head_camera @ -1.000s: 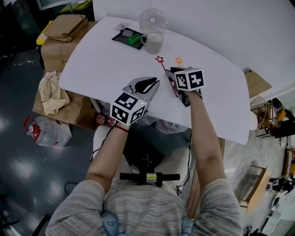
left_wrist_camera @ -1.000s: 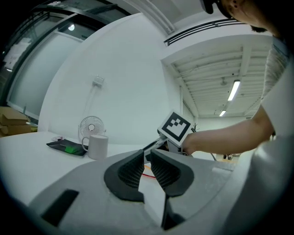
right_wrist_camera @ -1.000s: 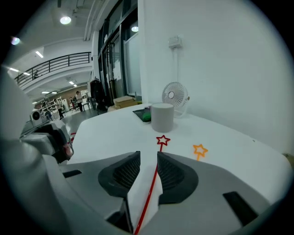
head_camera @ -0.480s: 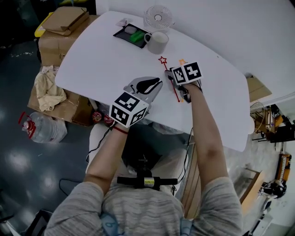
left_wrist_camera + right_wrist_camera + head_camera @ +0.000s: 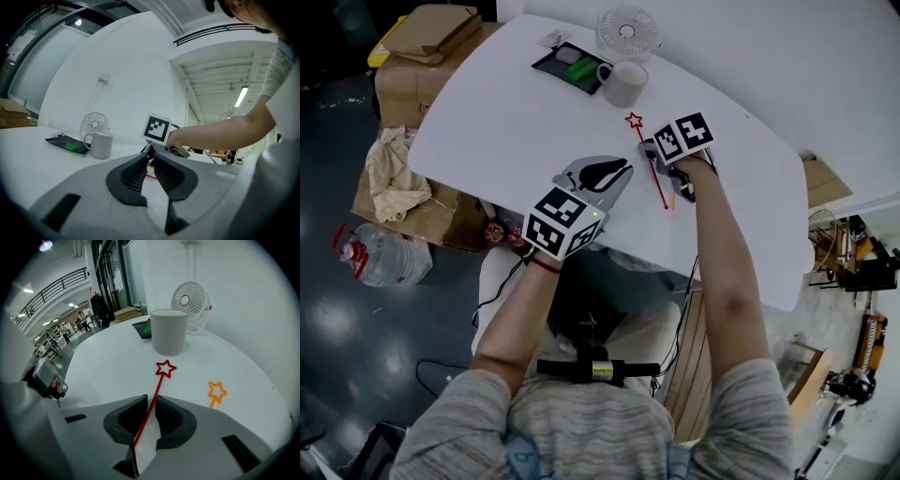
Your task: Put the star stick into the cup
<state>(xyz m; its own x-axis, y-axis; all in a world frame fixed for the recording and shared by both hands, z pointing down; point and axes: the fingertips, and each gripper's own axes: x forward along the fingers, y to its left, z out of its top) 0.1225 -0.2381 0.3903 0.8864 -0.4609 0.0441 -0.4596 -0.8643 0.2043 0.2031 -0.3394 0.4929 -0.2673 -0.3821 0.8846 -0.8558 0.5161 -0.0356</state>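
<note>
A red star stick (image 5: 165, 368) lies flat on the white table (image 5: 516, 122), its star end pointing at the white cup (image 5: 169, 332). My right gripper (image 5: 151, 401) sits low over it, with the shaft running between the jaws. The jaws are closing, and a thin gap still shows beside the shaft. In the head view the star (image 5: 633, 120) shows just past the right gripper (image 5: 652, 152), short of the cup (image 5: 625, 82). My left gripper (image 5: 617, 172) rests on the table's near edge, shut and empty. From the left gripper (image 5: 150, 158) the cup (image 5: 101, 144) stands ahead on the left.
An orange star stick (image 5: 217, 392) lies right of the red one. Behind the cup are a small white fan (image 5: 189, 301) and a dark tray (image 5: 569, 67) holding a green item. Cardboard boxes (image 5: 417, 56) and a water bottle (image 5: 375, 258) stand on the floor at left.
The right gripper has moved forward along the red stick and its marker cube now covers the orange star in the head view. The left gripper has stayed in place.
</note>
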